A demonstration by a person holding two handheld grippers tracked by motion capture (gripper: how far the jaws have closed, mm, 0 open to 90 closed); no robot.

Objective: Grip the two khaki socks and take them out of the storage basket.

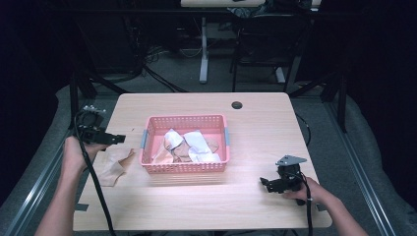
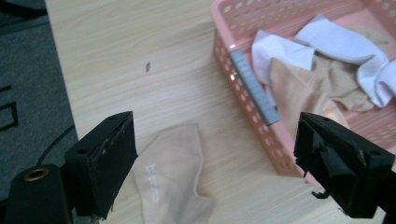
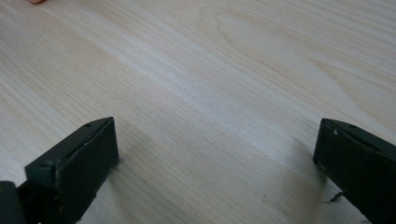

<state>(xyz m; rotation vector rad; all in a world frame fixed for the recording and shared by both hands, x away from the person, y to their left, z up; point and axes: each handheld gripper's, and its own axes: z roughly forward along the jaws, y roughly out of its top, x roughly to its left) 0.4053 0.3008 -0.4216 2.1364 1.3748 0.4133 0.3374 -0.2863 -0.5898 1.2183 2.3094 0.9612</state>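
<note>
A pink plastic basket (image 1: pixel 184 167) stands mid-table and holds white socks (image 1: pixel 199 145) and beige socks (image 1: pixel 177 150). Left of it one beige sock (image 1: pixel 114 167) lies flat on the wood. My left gripper (image 1: pixel 120 139) hovers above that sock, jaws wide apart with nothing between them. In the left gripper view the loose sock (image 2: pixel 170 177) lies below the open left gripper (image 2: pixel 215 128), with the basket (image 2: pixel 243 100) to the right. My right gripper (image 1: pixel 264 183) rests low near the table's front right. In the right gripper view the right gripper (image 3: pixel 217 135) is open over bare wood.
A grey handle strip (image 2: pixel 254 88) sits on the basket's near rim. The table (image 1: pixel 265 132) has a round cable hole (image 1: pixel 237 104) at the back. Grey carpet (image 2: pixel 28 93) lies past the left edge. Desk legs and a chair stand beyond the far edge.
</note>
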